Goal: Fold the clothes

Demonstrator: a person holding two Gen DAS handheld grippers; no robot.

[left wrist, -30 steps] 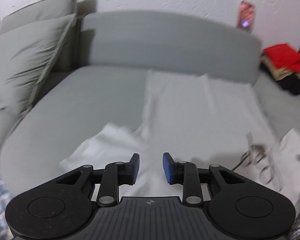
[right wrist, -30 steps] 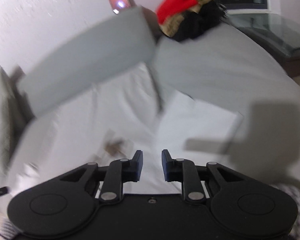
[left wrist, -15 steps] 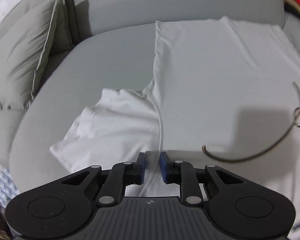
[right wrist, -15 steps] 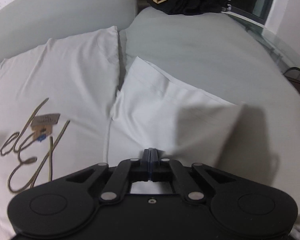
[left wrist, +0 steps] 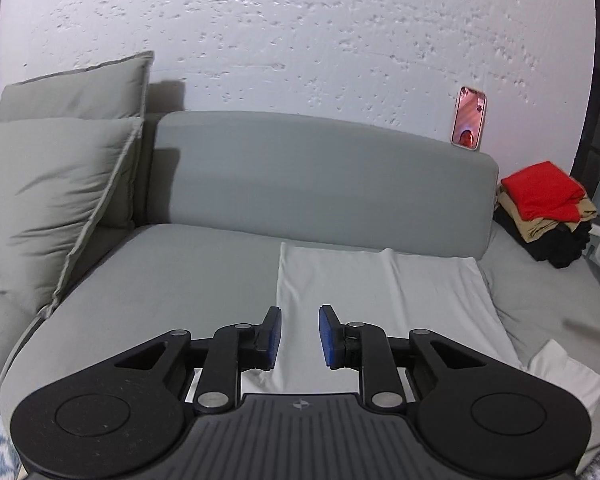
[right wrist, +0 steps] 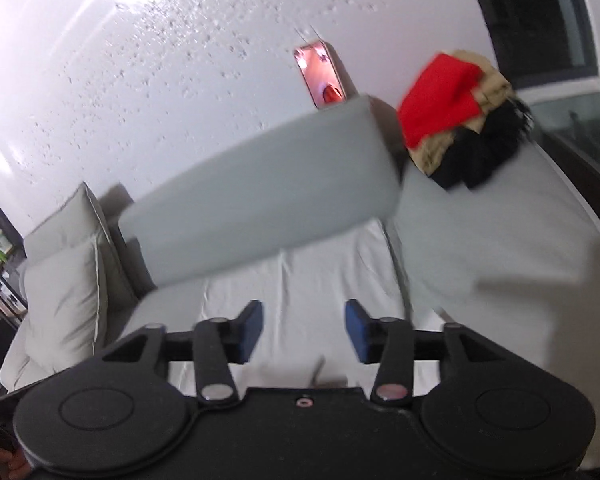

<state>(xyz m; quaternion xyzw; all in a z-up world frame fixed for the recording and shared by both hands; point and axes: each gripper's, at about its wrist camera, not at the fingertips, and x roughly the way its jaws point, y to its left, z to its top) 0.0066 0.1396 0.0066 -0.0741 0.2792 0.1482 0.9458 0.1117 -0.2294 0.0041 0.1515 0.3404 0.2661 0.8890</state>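
Left gripper (left wrist: 299,337) jaws apart, holding nothing, above the flat white cotton T-shirt (left wrist: 384,300) spread on the grey fabric sofa seat (left wrist: 172,276). Right gripper (right wrist: 304,332) wide apart too, empty, over same shirt. Folded red-tan-black clothes stack (left wrist: 546,214) far right.

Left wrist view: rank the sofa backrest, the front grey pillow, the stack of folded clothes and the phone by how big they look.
1. sofa backrest, the widest.
2. front grey pillow, smaller in view, though partly cropped at the edge.
3. stack of folded clothes.
4. phone, the smallest.
Fisheye distortion makes real sizes unsure.
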